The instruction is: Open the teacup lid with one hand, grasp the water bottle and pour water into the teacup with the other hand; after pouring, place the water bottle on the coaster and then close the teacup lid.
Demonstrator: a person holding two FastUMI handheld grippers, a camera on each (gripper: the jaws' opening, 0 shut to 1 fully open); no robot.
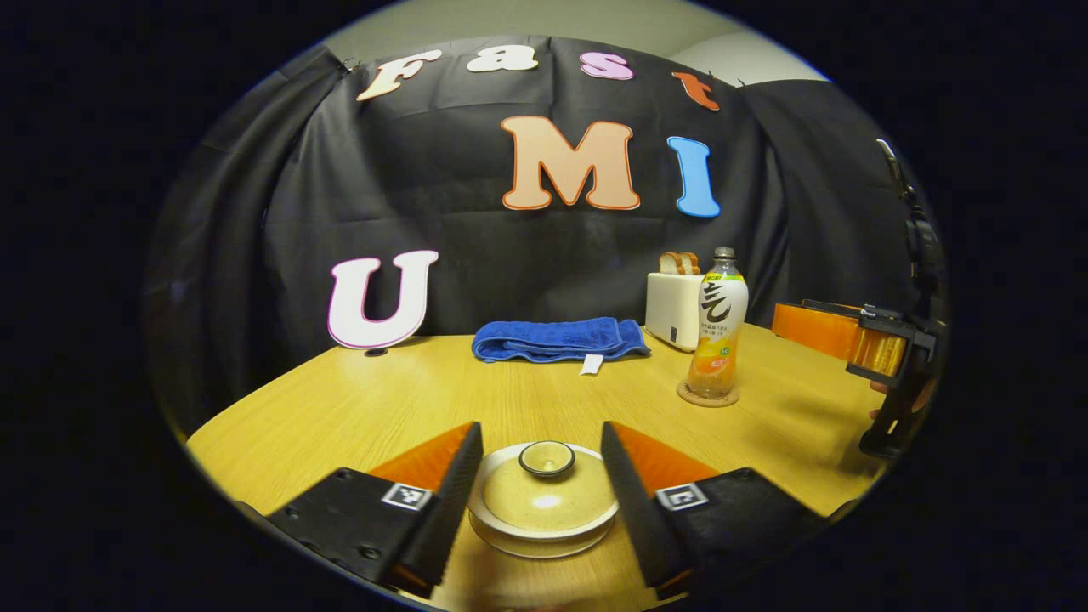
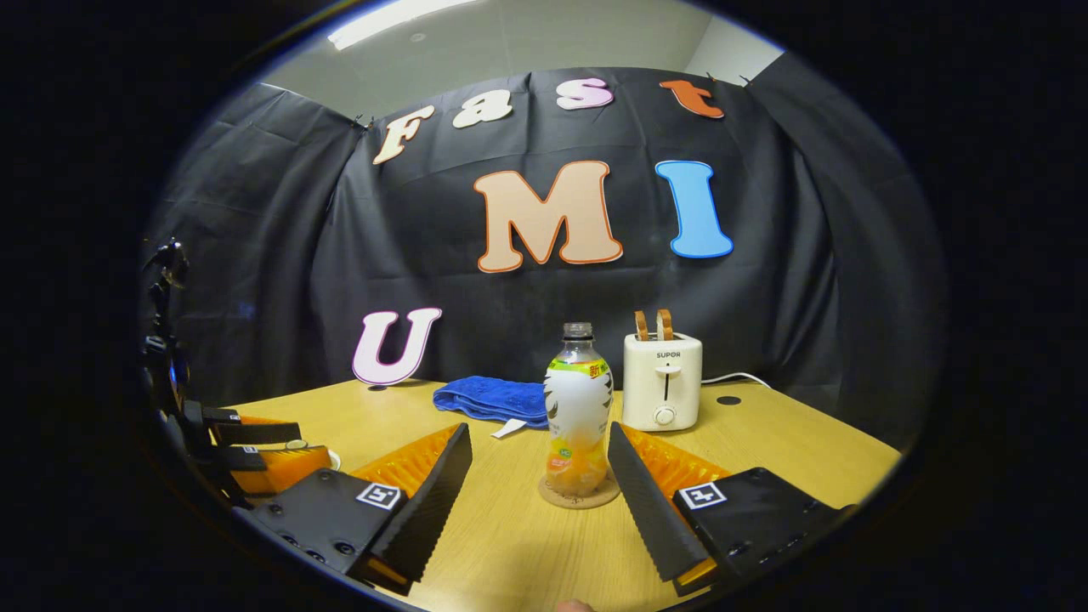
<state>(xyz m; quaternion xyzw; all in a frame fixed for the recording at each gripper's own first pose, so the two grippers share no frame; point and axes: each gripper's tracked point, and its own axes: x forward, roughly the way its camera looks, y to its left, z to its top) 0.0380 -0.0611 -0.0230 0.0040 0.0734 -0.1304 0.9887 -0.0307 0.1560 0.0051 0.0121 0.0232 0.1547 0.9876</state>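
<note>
Your left claw (image 1: 541,463) is spread open, its two fingers on either side of the teacup (image 1: 542,531) without touching it. The lid (image 1: 544,493) sits on the cup, knob up, at the near edge of the desk (image 1: 340,408). Your right claw (image 2: 540,467) is open too, fingers flanking the water bottle (image 2: 578,408) but still apart from it. The bottle stands upright on the round coaster (image 2: 579,495), its cap off. Behind it lie a folded blue towel (image 2: 491,398) and a white toaster (image 2: 662,381) with toast in its slots, both near the desk's far edge.
</note>
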